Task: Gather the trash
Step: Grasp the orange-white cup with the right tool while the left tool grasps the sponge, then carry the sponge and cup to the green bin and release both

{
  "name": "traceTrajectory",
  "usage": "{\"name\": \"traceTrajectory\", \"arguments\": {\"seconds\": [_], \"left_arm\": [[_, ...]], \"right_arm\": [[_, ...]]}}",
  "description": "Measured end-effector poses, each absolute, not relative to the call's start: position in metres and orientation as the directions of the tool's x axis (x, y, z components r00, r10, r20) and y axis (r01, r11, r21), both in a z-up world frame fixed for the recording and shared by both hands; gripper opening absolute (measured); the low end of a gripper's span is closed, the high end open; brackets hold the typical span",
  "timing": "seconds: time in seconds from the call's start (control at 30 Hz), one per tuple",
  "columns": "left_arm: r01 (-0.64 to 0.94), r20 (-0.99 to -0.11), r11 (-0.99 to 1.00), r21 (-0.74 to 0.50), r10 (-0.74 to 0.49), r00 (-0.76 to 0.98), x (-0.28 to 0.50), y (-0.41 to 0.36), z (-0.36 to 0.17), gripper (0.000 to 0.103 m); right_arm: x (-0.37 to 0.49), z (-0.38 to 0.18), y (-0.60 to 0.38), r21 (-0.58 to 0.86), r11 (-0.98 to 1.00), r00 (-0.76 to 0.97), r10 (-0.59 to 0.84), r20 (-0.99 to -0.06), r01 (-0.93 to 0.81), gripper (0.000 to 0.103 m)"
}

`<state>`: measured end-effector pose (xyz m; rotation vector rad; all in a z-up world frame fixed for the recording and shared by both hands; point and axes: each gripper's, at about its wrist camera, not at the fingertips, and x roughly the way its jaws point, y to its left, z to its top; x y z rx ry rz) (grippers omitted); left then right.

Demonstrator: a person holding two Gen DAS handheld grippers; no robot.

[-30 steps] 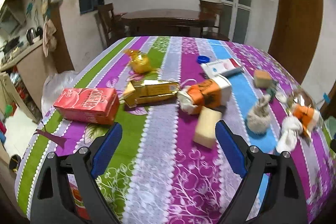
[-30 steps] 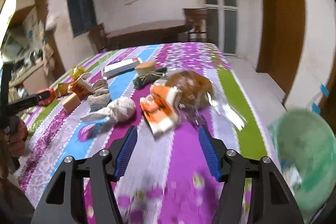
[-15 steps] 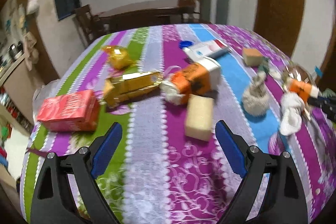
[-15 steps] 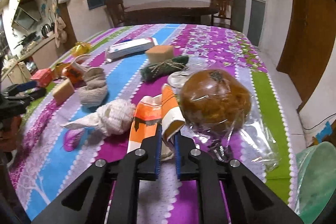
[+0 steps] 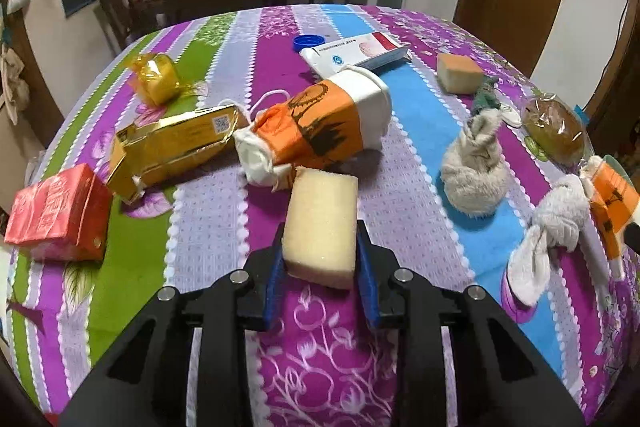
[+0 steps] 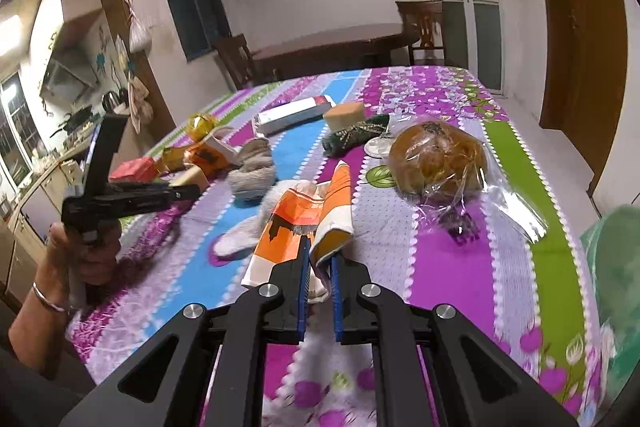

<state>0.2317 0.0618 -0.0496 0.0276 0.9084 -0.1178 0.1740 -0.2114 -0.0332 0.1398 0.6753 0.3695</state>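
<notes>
The left gripper is being shown closed down from its wide stance of a second ago onto the pale yellow sponge block, its blue pads pressing on both flanks of the block's near end; the jaws have just been closing, and the block is now between them. The block is resting on the striped cloth of the bench, just in front of the crushed orange paper cup, with the gold packet and the red carton lying further left. To the right, the right gripper is being seen almost fully closed on the flattened orange-and-white wrapper, which is being pinched by a fold at its near edge; a second ago those jaws were standing open short of it. The wrapped bun is lying just beyond. Both pieces of trash are being judged as secured, so lifting and carrying off to a container is being expected next.
</notes>
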Motion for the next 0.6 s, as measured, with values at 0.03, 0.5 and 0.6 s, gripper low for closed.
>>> {"name": "traceTrajectory", "arguments": {"seconds": [0.03,0.5,0.6], "left_arm": [[0.107,-0.788,0.994,-0.026,-0.086,0.609,0.226,0.062,-0.05,0.03],[0.124,-0.707,0.992,0.006,-0.084,0.702,0.138,0.038,-0.007,0.03],[0.153,-0.709,0.987,0.047,-0.075,0.701,0.135,0.013,-0.008,0.029]], "right_arm": [[0.17,-0.032,-0.21,0.243,0.926,0.723,0.376,-0.579,-0.288,0.01],[0.097,-0.02,-0.222,0.309,0.919,0.768,0.378,-0.517,-0.245,0.01],[0.086,-0.017,-0.225,0.289,0.93,0.781,0.351,-0.517,-0.227,0.01]]}}
